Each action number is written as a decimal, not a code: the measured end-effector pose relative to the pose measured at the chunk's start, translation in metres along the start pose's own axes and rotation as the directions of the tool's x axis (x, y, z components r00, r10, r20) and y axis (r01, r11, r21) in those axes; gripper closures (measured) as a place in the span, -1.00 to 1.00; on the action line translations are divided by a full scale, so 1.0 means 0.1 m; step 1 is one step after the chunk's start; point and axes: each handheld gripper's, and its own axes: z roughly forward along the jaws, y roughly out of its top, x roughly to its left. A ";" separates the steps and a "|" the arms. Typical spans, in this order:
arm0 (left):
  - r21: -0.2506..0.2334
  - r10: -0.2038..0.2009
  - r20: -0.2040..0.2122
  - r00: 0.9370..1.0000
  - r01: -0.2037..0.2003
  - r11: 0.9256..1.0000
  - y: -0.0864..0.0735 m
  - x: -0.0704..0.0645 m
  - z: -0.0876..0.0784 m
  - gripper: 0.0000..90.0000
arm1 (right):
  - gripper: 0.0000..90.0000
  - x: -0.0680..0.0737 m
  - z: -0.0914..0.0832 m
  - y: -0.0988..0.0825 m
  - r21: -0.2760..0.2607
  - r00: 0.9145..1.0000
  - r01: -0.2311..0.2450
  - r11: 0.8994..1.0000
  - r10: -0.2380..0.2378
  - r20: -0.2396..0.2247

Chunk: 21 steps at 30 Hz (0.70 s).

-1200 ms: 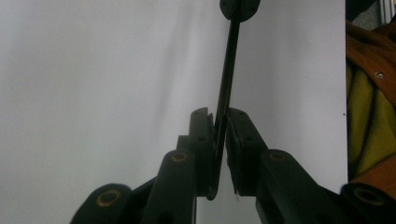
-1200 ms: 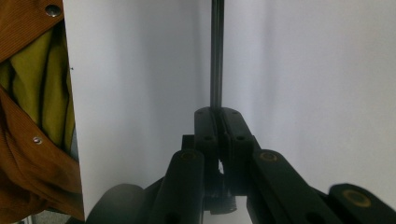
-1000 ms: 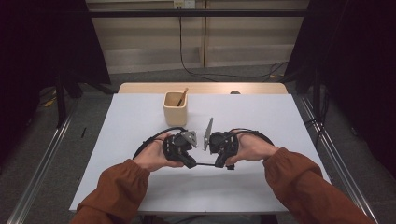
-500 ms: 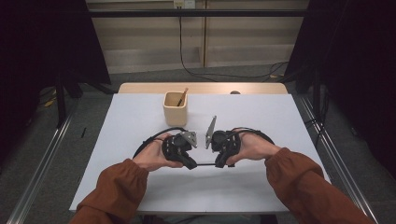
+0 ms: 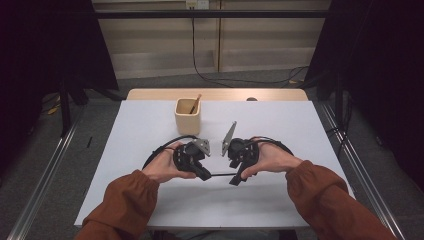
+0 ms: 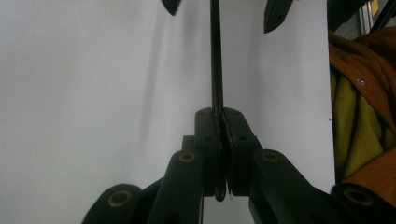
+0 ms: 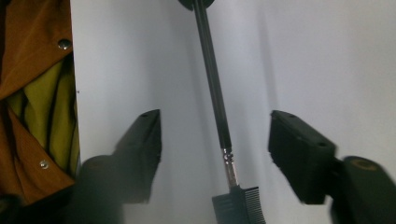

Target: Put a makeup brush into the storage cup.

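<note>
wooden cup (image 5: pixel 187 116) behind grippers, table (image 5: pixel 300 195) open

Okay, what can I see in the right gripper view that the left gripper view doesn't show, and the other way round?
The right gripper view has the brush's comb head between the right gripper's open jaws, which have just been opening, pads clear of it. The left gripper view has the left gripper shut on the handle's other end. Both share the thin black handle, the white table and the person's orange sleeve.
</note>
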 end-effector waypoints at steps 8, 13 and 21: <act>-0.009 -0.004 -0.012 1.000 0.004 1.000 -0.04 -0.04 -0.05 0.90 | -0.75 0.03 0.00 -0.01 -0.074 0.999 -0.015 0.997 0.018 0.038; -0.014 -0.019 -0.018 1.000 0.018 1.000 -0.09 -0.02 -0.06 0.90 | -0.86 0.02 -0.04 -0.03 -0.140 0.999 -0.006 0.990 0.014 0.051; -0.037 -0.038 -0.022 0.999 0.037 0.999 -0.14 -0.01 -0.10 0.90 | -0.86 0.02 -0.10 -0.16 -0.208 0.997 -0.009 0.978 0.024 0.074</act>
